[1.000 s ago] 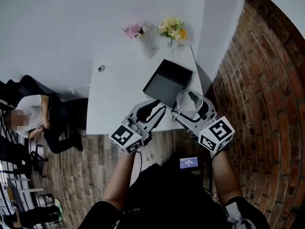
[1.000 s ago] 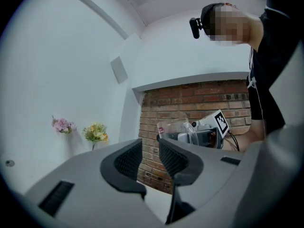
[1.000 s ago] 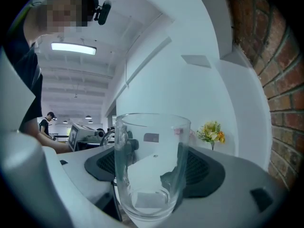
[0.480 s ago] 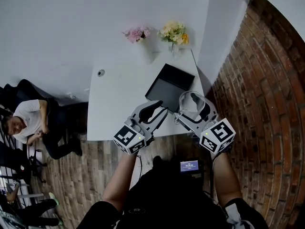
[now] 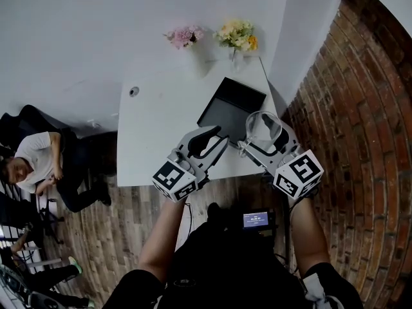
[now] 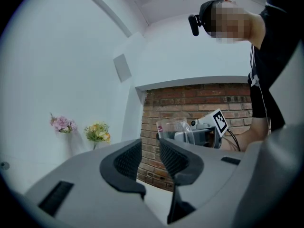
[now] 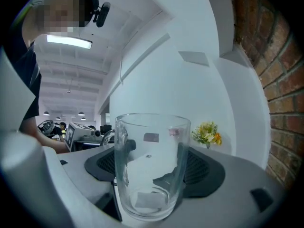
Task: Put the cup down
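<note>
A clear glass cup (image 7: 151, 165) stands upright between the dark pads of my right gripper (image 7: 154, 172), which is shut on it. In the head view the cup (image 5: 259, 125) and right gripper (image 5: 265, 132) hang over the white table's (image 5: 158, 131) front right part, beside the near corner of a black tray (image 5: 228, 108). My left gripper (image 5: 211, 140) is just to the left of it, over the table's front edge. Its jaws (image 6: 150, 158) stand a narrow gap apart with nothing between them. The left gripper view also catches the cup (image 6: 176, 128).
Two small flower bunches (image 5: 183, 37) (image 5: 236, 34) stand at the table's far edge against a white wall. A small round fitting (image 5: 133, 91) sits at the far left of the table. A brick wall (image 5: 347, 108) runs close along the right. A person (image 5: 35, 163) sits at the left.
Both grippers have shifted slightly farther over the table. The cup in the right gripper now sits closer to the black tray's near corner.
</note>
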A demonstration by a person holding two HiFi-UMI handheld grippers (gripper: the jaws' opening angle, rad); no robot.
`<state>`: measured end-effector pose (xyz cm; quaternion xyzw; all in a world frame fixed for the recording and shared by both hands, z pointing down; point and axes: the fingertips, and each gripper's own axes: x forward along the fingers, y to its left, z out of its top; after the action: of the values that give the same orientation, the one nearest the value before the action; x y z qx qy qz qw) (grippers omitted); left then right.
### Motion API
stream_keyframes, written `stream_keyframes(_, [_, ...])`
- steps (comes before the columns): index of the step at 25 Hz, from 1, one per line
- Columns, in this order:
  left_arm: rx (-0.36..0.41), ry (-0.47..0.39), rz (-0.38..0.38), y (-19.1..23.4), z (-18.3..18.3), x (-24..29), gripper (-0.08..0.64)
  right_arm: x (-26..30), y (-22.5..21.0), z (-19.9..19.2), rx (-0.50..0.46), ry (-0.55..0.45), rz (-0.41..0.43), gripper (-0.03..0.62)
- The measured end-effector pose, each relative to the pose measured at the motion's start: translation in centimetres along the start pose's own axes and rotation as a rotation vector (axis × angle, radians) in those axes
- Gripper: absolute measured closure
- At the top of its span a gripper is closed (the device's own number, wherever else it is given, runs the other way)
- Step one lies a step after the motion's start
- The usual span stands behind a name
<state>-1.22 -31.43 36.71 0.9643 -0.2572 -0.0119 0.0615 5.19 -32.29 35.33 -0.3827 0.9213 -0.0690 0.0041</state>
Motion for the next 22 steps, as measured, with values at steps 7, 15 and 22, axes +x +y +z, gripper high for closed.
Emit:
stream_keyframes(7, [0.008, 0.024, -0.014, 0.9, -0.8, 1.3, 0.452, 0.8, -2.4, -0.4, 0.006, -0.003, -0.019, 0.209])
stream_keyframes(15, [-0.007, 0.03, -0.003, 2.8, -1.4, 2.4, 0.453, 2.3, -5.3, -1.6, 0.019, 0.011, -0.046, 0.209])
stream_keyframes(22, [-0.02, 0.031, -0.003, 4.3, -2.6, 3.4, 0.453, 4.1, -8.3, -3.0, 0.029, 0.021, -0.069, 0.209])
